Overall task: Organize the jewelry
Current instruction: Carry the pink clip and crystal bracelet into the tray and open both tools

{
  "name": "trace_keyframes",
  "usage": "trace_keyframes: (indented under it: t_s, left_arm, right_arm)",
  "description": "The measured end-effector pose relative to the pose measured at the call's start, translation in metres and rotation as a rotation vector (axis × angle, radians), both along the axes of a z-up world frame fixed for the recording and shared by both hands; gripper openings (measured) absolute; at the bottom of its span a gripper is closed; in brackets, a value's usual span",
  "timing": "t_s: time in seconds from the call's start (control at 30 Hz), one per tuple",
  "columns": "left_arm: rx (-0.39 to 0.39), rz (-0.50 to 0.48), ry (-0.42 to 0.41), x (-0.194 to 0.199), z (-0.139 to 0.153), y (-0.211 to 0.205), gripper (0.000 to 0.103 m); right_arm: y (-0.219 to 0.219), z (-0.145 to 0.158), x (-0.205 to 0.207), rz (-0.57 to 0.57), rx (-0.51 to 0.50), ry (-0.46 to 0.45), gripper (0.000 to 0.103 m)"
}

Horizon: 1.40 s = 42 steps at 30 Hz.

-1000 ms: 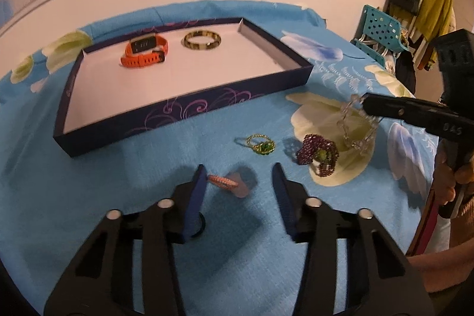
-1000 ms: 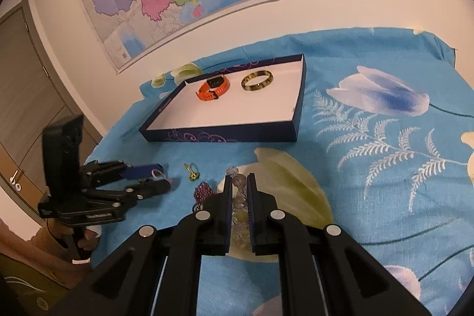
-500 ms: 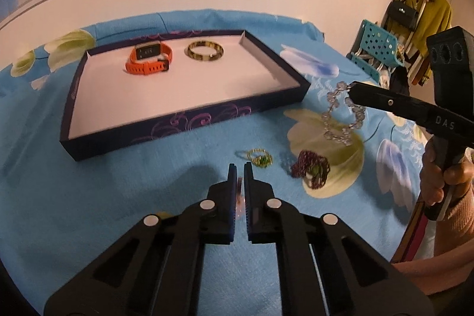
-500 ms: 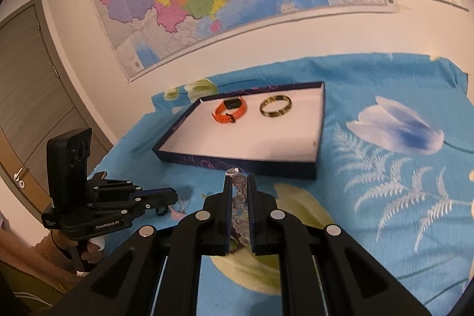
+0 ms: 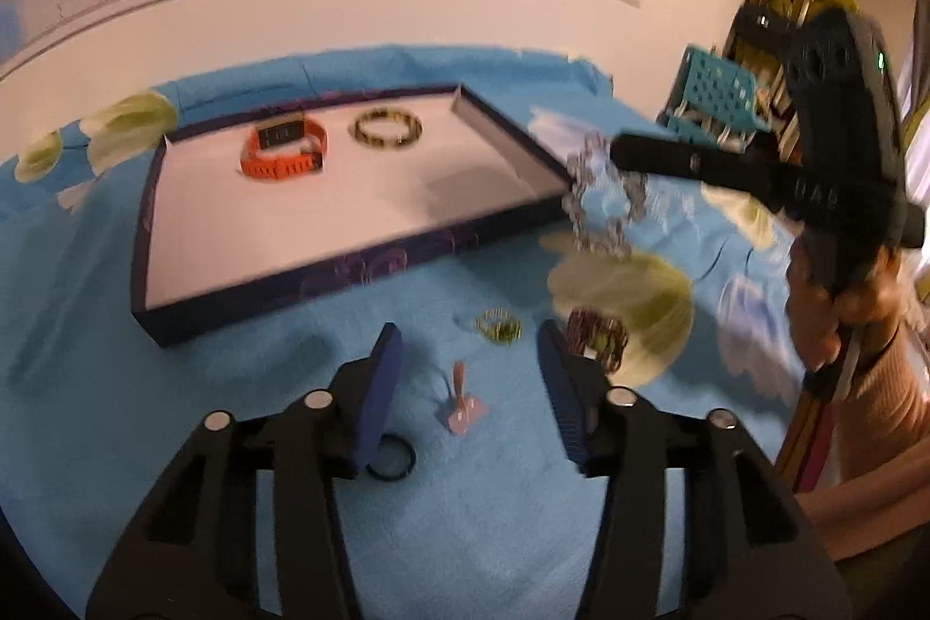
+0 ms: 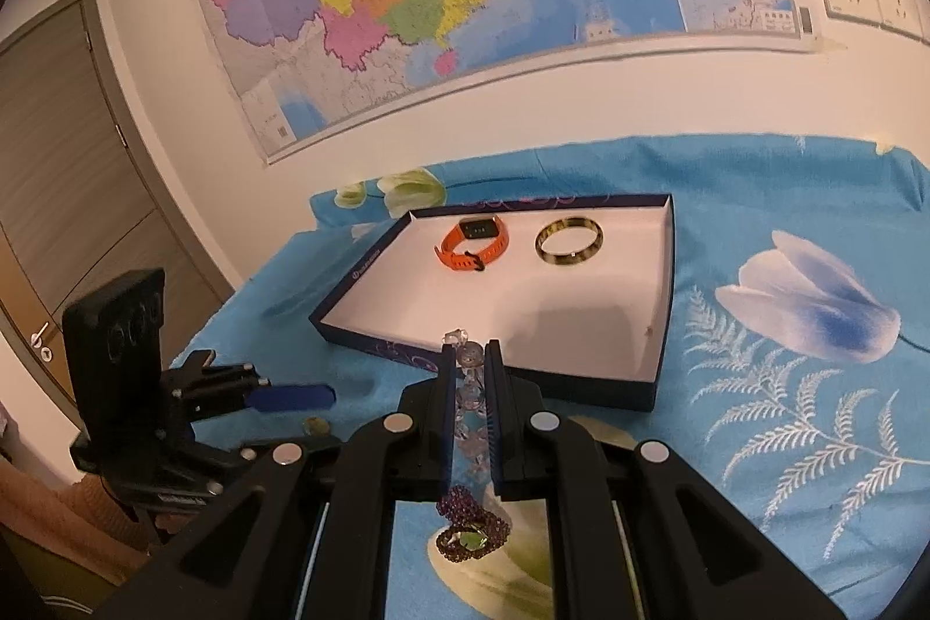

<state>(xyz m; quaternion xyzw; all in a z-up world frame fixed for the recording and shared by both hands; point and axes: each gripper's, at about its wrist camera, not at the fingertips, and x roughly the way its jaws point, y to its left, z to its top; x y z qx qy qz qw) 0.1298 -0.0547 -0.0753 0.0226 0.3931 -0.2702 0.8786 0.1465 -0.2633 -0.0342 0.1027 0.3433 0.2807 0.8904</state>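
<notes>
My right gripper [image 6: 469,376] has carried the clear bead bracelet [image 5: 604,201] up to the near corner of the tray [image 5: 349,265], jaws clamped on it; my left gripper [image 5: 468,364] is opening again over the pink ring [image 5: 462,402] (blurred). The tray holds an orange watch [image 6: 474,245] and a gold bangle [image 6: 568,242]

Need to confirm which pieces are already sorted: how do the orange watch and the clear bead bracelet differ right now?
The orange watch lies inside the tray; the clear bead bracelet hangs in the air near the tray's corner, gripped by the right gripper. The watch is a solid orange strap; the bracelet is clear beads. Both are wrist pieces.
</notes>
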Motion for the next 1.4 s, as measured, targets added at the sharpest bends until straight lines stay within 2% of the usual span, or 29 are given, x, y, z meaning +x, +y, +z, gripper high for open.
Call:
trace_keyframes:
  t_s: [0.1,0.17,0.2,0.3,0.47,0.67,0.9,1.07,1.4]
  left_arm:
    - [0.029,-0.004,0.044,0.002,-0.017,-0.004,0.038]
    - [0.056,-0.003,0.071,0.004,-0.028,-0.007,0.027]
    - [0.065,-0.004,0.083,0.004,-0.032,-0.008,0.024]
    - [0.063,-0.012,0.073,0.003,-0.032,-0.008,0.016]
    - [0.035,-0.001,0.068,0.005,-0.025,-0.003,0.015]
    - [0.002,0.023,-0.006,0.016,0.006,0.005,0.015]
    - [0.019,0.077,-0.085,0.049,0.031,0.01,0.015]
    - [0.04,0.1,-0.095,0.073,0.032,0.012,0.016]
    - [0.068,0.127,-0.033,0.117,0.012,0.016,0.016]
  right_arm:
    - [0.001,-0.004,0.001,0.001,-0.004,0.012,0.008]
    - [0.002,-0.006,0.001,-0.001,-0.007,0.016,0.008]
    - [0.001,-0.006,0.002,-0.001,-0.005,0.018,0.008]
    - [0.001,-0.006,0.002,-0.003,-0.009,0.017,0.008]
    - [0.002,-0.003,0.005,-0.002,-0.011,0.007,0.008]
    - [0.005,0.009,0.017,0.001,-0.007,-0.024,0.008]
    - [0.012,0.02,0.044,0.007,0.004,-0.043,0.008]
    - [0.018,0.016,0.067,0.004,0.003,-0.027,0.008]
    - [0.033,-0.003,0.108,0.014,-0.003,0.041,0.008]
